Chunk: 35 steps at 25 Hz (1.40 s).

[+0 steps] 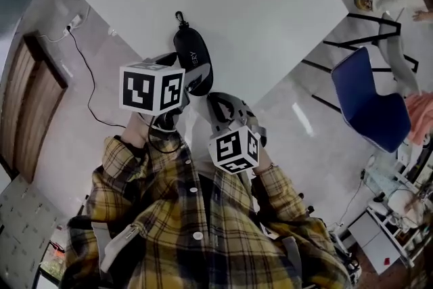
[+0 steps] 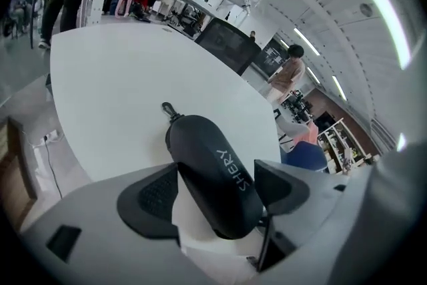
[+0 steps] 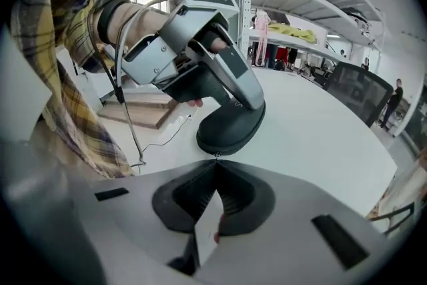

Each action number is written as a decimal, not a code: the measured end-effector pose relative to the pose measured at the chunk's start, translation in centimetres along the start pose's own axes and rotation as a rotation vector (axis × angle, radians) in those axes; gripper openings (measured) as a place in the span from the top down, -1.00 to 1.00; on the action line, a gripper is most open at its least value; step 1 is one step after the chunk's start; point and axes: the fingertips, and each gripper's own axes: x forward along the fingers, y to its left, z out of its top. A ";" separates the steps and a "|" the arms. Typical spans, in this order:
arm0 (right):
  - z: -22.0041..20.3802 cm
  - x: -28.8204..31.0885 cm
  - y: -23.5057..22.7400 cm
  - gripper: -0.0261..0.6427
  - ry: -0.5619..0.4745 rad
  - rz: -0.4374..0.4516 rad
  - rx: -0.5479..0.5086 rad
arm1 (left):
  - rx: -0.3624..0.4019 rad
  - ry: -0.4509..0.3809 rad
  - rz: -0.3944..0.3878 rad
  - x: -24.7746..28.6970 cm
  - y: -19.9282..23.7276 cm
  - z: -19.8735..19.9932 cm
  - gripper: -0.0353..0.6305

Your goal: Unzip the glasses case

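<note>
Nearest me, my right claw (image 3: 215, 161) is pinched closed on what looks like the zip pull (image 3: 215, 155) at the near end of the glasses case (image 3: 230, 130); my left claw (image 2: 217, 173) stands open astride the case, whose long axis runs away across the surface (image 2: 120, 90).

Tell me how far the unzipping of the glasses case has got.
Done: the glasses case lies on the table between the wide-set jaws of the left claw; whether they press is unclear. In hand: the right claw, shut, has its tips at a small pull on the case's end. Still to do: the whole unzip; no gap shows in the seam.
</note>
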 end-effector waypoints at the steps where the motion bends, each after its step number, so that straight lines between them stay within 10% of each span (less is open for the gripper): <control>1: 0.2 0.1 0.3 0.93 -0.002 0.002 0.000 | 0.011 0.005 0.024 0.0 0.3 0.0 -0.17; 35: 5.1 5.3 -9.5 0.93 -0.006 0.171 -0.112 | 0.147 0.069 -0.015 0.8 -0.3 -0.7 -0.16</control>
